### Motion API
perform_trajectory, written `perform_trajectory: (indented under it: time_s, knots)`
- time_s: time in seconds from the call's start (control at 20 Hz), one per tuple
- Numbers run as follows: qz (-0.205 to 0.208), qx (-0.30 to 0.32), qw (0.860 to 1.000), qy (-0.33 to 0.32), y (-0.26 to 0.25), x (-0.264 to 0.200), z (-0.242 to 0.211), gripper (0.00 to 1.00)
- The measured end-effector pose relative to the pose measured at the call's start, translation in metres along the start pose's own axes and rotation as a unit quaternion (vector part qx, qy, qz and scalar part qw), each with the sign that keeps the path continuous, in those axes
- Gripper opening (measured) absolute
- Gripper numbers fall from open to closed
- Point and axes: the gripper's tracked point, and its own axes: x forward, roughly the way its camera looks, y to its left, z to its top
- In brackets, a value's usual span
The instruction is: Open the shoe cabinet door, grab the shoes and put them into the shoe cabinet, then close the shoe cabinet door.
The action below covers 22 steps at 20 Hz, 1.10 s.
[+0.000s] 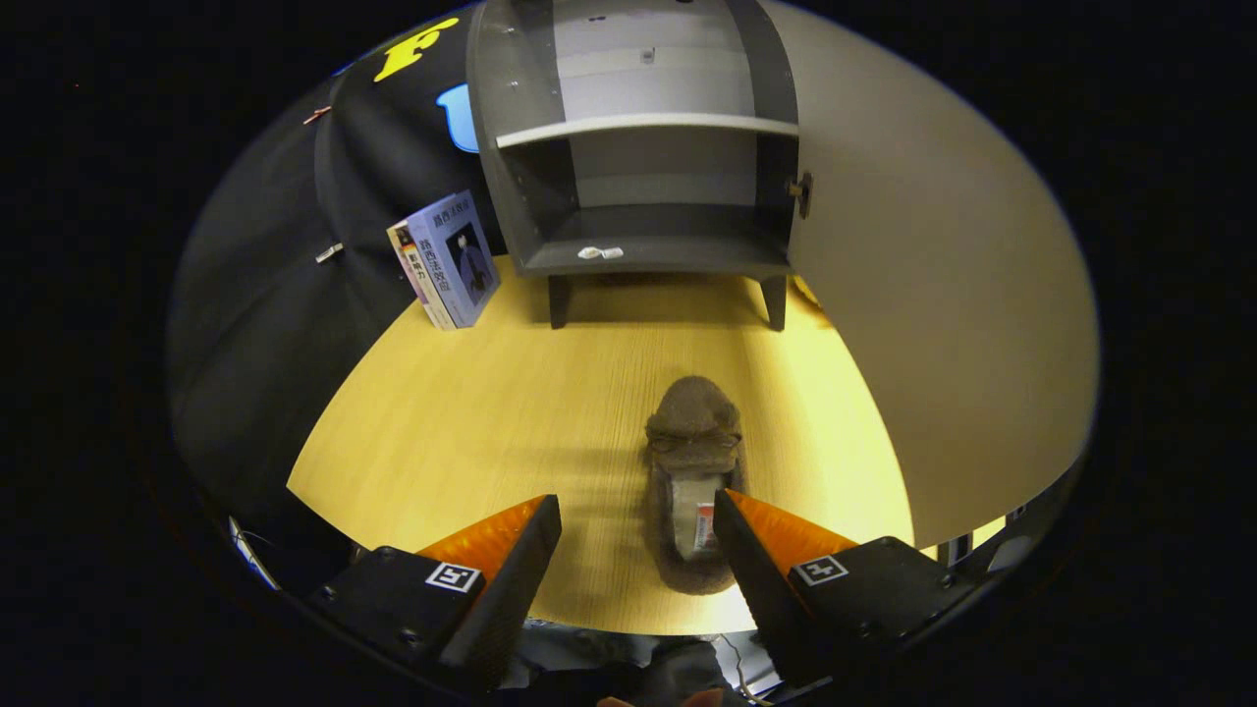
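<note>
The tongs (638, 520) are wide open and hold nothing, and a fuzzy brown shoe (692, 471) lies on the table (471, 432) between the two tips, closer to the right one, with its toe pointing away. Past the shoe the table is bare wood all the way to the shoe cabinet (638, 196). The cabinet stands near the far edge with its big door (933, 295) swung open to the right, and a book (447, 260) leans just left of it.

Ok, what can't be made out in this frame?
- Slipper: heel side hidden behind one finger of the open gripper.
- Small white item on the shoe cabinet floor: too small to identify.
- Cabinet door: handle not visible.
- Books: titles too small.
</note>
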Motion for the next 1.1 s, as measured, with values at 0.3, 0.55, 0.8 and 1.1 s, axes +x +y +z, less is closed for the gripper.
perform_trajectory:
  time_s: [0.3, 0.55, 0.8, 1.1]
  knots:
    - [-0.019, -0.002, 0.999, 0.028, -0.007, 0.074, -0.025, 0.82]
    - [-0.058, 0.011, 0.998, -0.004, -0.021, 0.133, -0.012, 0.53]
    - [-0.083, 0.058, 0.994, -0.029, -0.032, 0.149, 0.007, 0.16]
    - [-0.066, 0.034, 0.996, -0.044, -0.031, 0.115, 0.026, 0.10]
